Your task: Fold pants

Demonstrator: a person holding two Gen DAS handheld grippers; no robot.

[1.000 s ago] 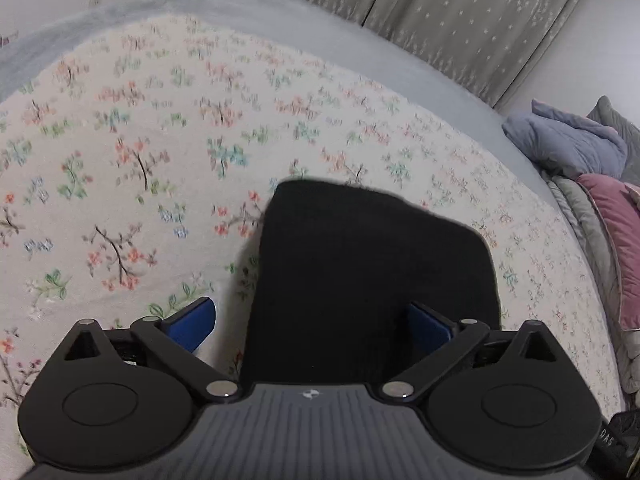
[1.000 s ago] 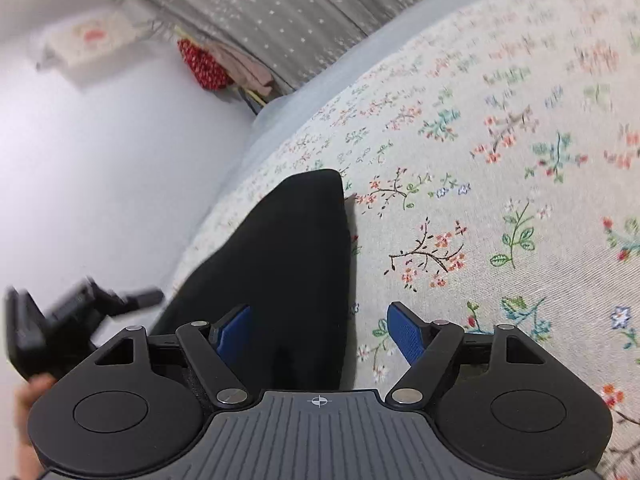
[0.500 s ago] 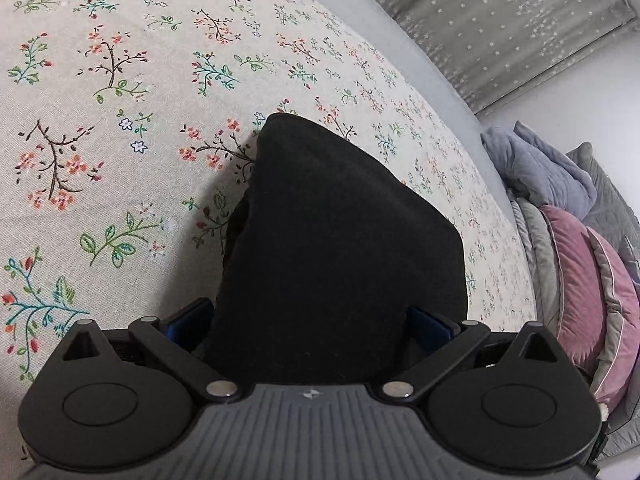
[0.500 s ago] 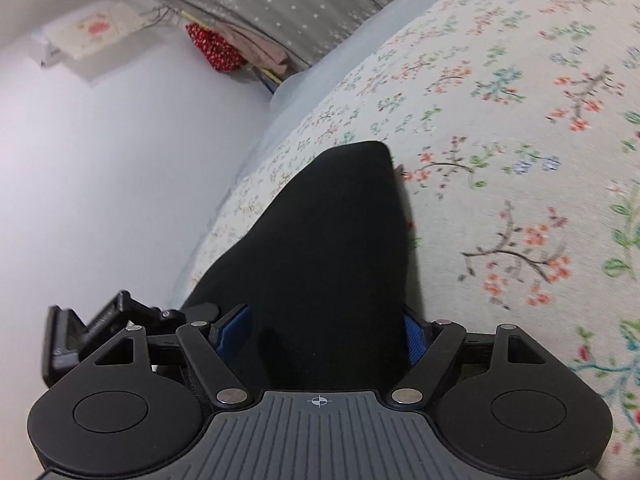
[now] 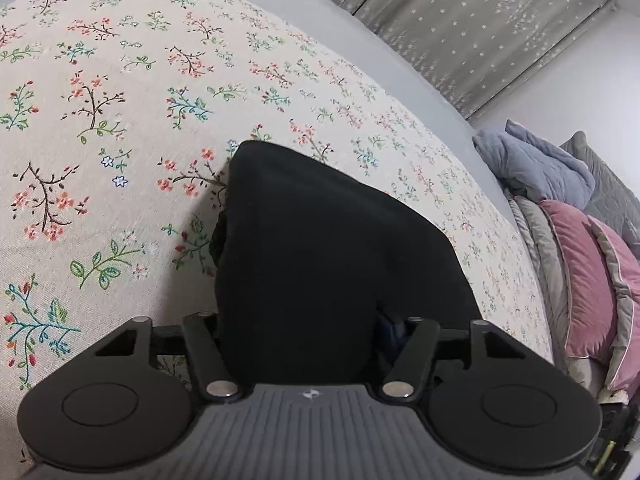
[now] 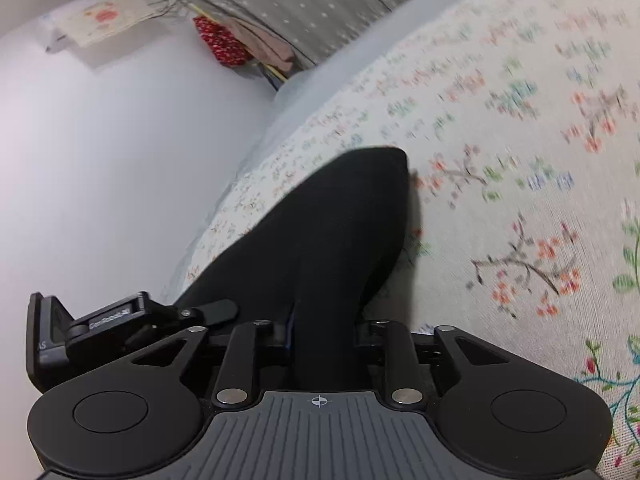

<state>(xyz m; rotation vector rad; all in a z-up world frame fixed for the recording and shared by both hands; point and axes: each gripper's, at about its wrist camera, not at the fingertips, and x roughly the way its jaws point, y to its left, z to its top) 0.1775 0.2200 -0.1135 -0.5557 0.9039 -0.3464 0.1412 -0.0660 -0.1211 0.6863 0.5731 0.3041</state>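
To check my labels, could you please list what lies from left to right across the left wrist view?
Floral bedspread → black pants → blue-grey blanket → pink cushions.

Black tool (image 5: 298, 344) linkages, silver pivot screws, ribbed grey housing

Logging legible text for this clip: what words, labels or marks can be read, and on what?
"AS": side of the left gripper, seen from the right wrist.
White lettering on its arm: too small to read.
Wall hanging: a red mark, no legible words.
Nothing on the pants.
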